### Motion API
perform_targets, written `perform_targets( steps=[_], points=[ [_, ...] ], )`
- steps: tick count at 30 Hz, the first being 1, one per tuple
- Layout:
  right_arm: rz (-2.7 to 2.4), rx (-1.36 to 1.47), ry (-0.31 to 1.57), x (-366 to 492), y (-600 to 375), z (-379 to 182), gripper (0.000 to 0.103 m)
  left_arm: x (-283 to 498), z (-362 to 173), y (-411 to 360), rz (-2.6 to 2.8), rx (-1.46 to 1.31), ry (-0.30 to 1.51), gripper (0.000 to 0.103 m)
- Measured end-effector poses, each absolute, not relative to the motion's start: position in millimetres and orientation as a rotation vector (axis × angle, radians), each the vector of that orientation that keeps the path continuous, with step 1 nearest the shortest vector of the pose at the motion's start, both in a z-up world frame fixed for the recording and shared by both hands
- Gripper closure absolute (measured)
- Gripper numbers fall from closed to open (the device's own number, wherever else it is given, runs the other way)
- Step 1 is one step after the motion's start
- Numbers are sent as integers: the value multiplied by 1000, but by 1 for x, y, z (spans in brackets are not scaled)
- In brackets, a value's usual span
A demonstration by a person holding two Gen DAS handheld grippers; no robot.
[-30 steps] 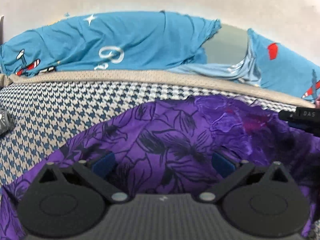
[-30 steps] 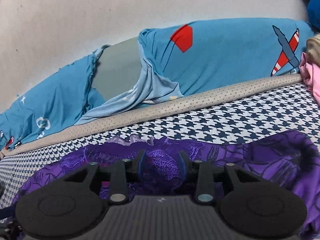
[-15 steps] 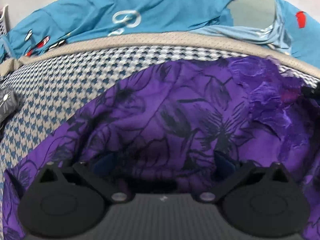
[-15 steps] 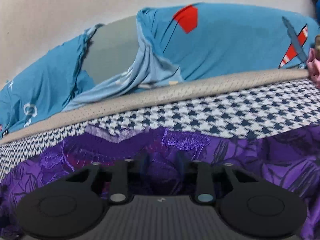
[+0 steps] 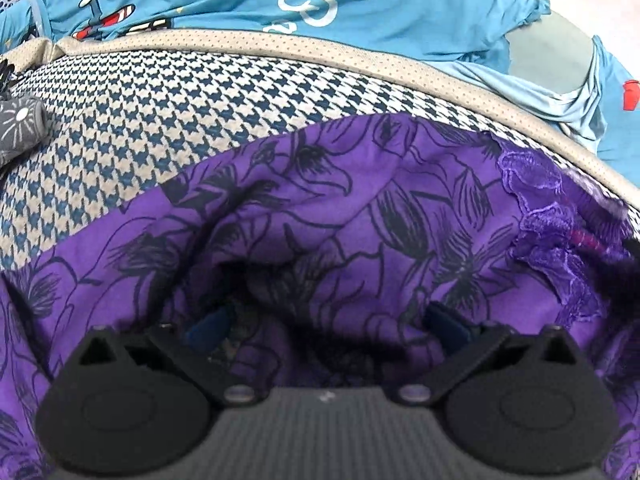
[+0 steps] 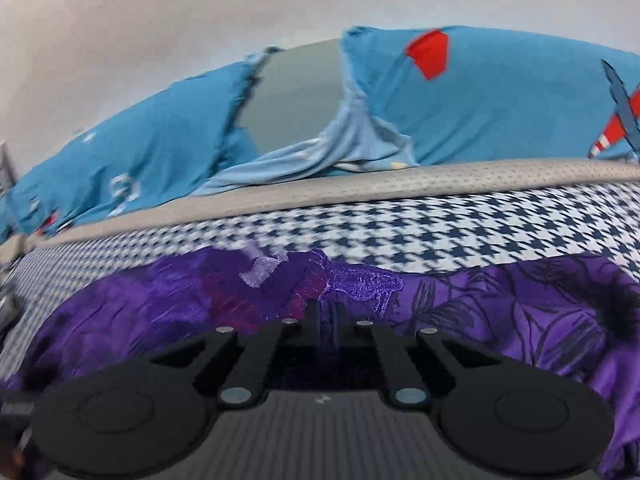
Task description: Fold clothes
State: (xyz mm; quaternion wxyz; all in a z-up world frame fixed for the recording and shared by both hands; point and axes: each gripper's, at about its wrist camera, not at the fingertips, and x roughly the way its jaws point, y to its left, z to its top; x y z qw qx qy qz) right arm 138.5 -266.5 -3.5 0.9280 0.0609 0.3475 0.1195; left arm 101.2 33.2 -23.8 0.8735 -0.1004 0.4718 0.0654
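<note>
Checkered bedspread under our purple dress; right gripper pinches its lace edge, left gripper gapes wide. Thin pinch could slip.

Houndstooth bed cover, beige mesh mattress edge, blue aeroplane-print sheet bunched behind, grey patterned roll far left

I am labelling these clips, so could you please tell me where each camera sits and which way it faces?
Left wrist: on the left gripper, looking along its wide-apart fingers into the purple garment, towards the checked cover and blue pillows.
Right wrist: on the right gripper, fingers shut on the purple garment's lace edge, facing the pillows and wall.
Shared: garment, checked cover, pillows. No hand shows.
</note>
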Motion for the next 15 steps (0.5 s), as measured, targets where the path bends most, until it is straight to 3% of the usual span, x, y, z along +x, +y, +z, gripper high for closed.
perform_targets(
  steps=[15],
  points=[
    [585, -218, 753, 70, -217, -9, 96, 101, 2, 18, 116, -206, 801, 0]
  ],
)
